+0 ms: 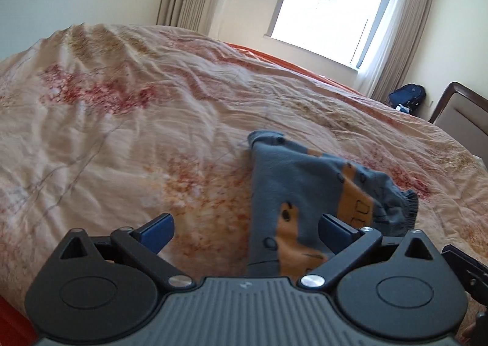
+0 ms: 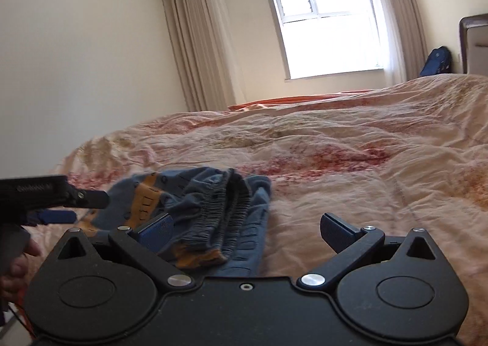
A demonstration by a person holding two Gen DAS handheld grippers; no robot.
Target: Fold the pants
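Observation:
Small blue-grey pants (image 1: 308,190) with orange bear prints lie bunched on the bed. In the left wrist view they lie to the right of centre, partly between my fingers. My left gripper (image 1: 247,231) is open, its right finger beside the cloth. In the right wrist view the pants (image 2: 219,208) show their gathered elastic waistband, lying just ahead of my open right gripper (image 2: 247,231), nearer its left finger. The left gripper (image 2: 58,202) shows at the left edge of the right wrist view, next to the pants.
The bed is covered by a wrinkled cream and red patterned quilt (image 1: 137,120). A window (image 2: 323,22) with curtains is behind. A dark blue bag (image 1: 407,99) sits on the floor by a brown headboard (image 1: 460,114).

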